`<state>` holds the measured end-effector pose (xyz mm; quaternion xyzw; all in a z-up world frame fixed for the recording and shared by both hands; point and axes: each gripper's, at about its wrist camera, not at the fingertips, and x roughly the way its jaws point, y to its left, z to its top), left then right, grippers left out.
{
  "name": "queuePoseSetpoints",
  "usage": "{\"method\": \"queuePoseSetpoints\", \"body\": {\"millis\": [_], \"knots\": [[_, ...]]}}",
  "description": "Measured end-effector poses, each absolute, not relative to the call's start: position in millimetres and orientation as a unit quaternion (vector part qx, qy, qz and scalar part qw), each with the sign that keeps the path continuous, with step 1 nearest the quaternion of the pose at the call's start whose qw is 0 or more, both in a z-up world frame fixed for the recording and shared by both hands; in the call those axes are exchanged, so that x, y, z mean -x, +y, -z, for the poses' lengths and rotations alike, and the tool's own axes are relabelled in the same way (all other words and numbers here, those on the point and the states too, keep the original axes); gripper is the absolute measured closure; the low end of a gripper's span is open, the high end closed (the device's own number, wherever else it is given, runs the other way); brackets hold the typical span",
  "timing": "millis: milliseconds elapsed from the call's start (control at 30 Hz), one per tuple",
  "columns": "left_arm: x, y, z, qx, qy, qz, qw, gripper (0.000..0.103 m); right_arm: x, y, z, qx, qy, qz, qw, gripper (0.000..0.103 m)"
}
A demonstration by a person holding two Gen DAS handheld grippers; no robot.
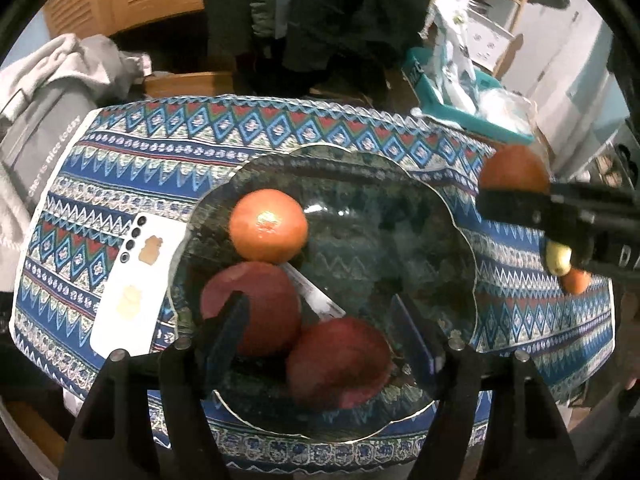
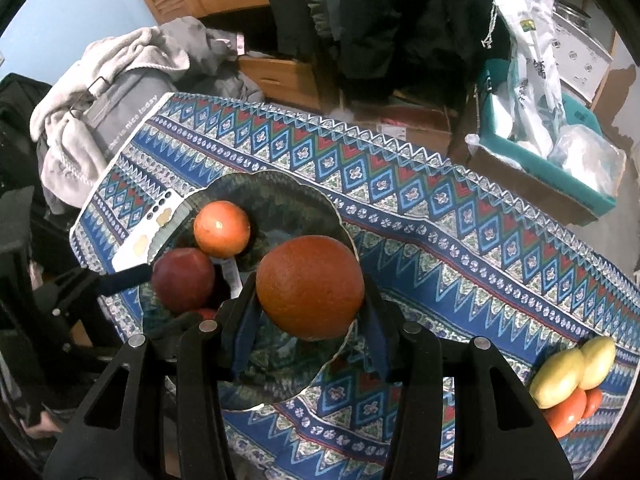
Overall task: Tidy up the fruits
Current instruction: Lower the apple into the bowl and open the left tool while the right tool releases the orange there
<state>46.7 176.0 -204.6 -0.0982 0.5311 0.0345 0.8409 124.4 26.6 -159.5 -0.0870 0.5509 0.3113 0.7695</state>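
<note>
A clear glass plate on the patterned cloth holds a small orange and two red apples. My left gripper hangs open over them. Its left finger crosses in front of the far apple, and the near apple lies between the fingers with a gap on its left side. My right gripper is shut on a large orange, held just above the plate's right rim. The left wrist view shows that orange at the right edge.
Two yellow fruits and small oranges lie at the cloth's right corner. A white phone rests left of the plate. A teal box with bags stands beyond the table, grey clothing to the left.
</note>
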Motion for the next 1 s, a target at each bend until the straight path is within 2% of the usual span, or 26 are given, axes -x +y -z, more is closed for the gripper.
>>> {"method": "queuePoseSetpoints", "body": {"millis": [700,1000], "knots": [[-38.0,220.1,197.9,0.144,0.518,-0.079,0.840,0.028,-115.1,68.6,220.4,0.122,0.610,-0.327,0.711,0.055],[-34.5,223.0,191.7,0.149,0.513,-0.080,0.841,0.028,-115.6,68.1,208.1,0.111,0.598,-0.328,0.723,0.053]]}}
